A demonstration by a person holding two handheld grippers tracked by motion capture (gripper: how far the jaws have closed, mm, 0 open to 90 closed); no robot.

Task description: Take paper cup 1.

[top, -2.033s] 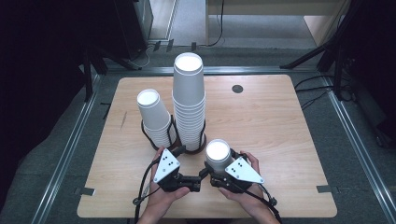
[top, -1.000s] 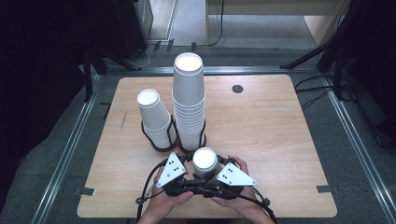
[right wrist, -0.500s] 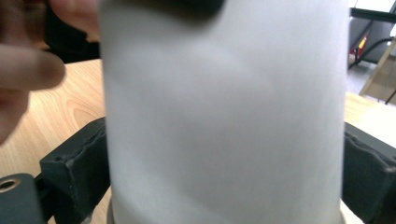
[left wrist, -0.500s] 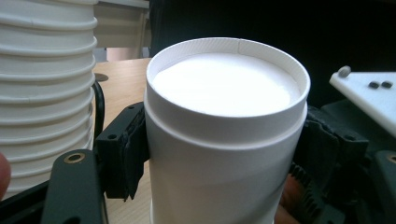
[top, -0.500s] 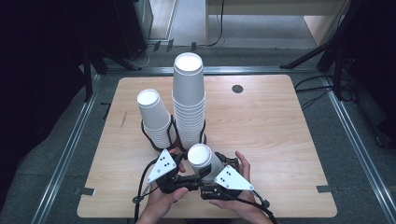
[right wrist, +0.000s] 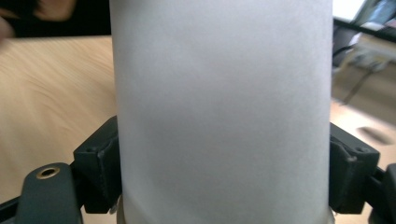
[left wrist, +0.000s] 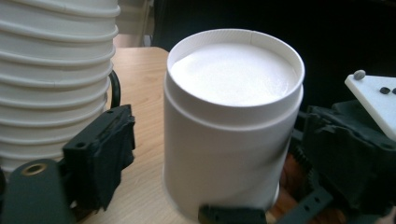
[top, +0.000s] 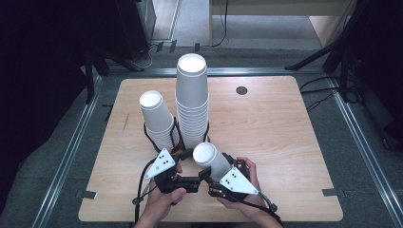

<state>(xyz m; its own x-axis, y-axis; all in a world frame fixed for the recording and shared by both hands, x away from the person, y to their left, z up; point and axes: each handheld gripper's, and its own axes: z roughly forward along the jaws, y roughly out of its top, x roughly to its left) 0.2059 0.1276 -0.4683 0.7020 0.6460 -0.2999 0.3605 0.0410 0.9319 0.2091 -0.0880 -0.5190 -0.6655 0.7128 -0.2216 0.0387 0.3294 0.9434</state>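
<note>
Between right gripper (top: 216,176) jaws: paper cup (right wrist: 223,112) clamped, rim cut off. Left gripper (top: 183,180) jaws apart around cup.

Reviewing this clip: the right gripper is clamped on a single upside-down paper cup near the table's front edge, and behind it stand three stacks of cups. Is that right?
Not quite: there are two stacks behind it, not three. The high view shows a short stack and a tall stack side by side. The rest holds: the right gripper is clamped on the single upside-down paper cup near the front of the table.
</note>
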